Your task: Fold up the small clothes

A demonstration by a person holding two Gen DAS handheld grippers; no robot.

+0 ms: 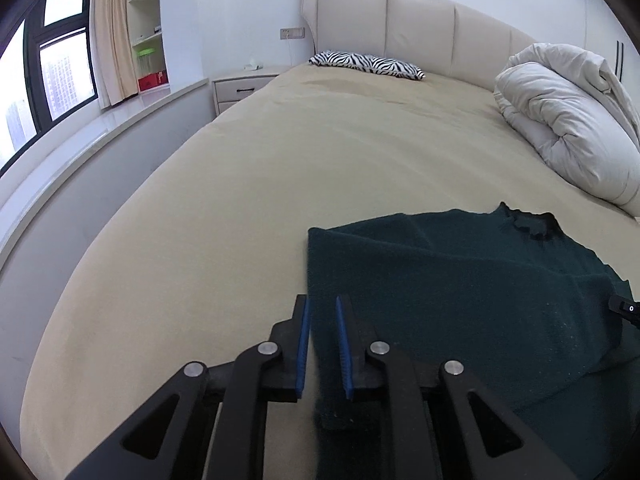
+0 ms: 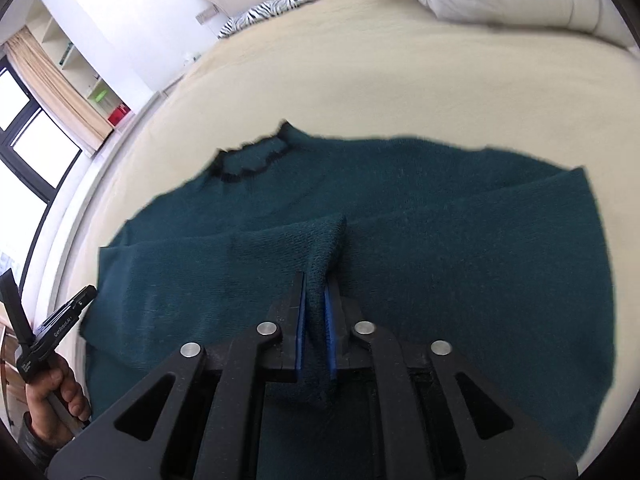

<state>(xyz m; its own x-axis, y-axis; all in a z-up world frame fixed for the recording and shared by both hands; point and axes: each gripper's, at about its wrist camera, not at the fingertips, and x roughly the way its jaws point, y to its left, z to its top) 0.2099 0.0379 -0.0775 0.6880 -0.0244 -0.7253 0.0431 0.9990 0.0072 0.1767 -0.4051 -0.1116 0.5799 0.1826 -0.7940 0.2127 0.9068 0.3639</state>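
A dark green knit sweater [image 2: 420, 248] lies spread on the beige bed sheet [image 2: 360, 80], its collar [image 2: 250, 160] toward the headboard. My right gripper [image 2: 316, 280] is shut on a pinched fold of the sweater near its middle. In the left wrist view the sweater [image 1: 460, 280] lies ahead and to the right. My left gripper [image 1: 322, 304] is open over the sweater's left edge, with cloth between its blue pads [image 1: 304, 344]. The left gripper also shows at the right wrist view's left edge [image 2: 60, 320], held by a hand.
A rolled white duvet [image 1: 568, 120] lies at the bed's right side. A zebra-print pillow [image 1: 368, 64] lies by the padded headboard [image 1: 420, 24]. A nightstand [image 1: 244, 84], a window sill [image 1: 120, 120] and shelves stand left of the bed.
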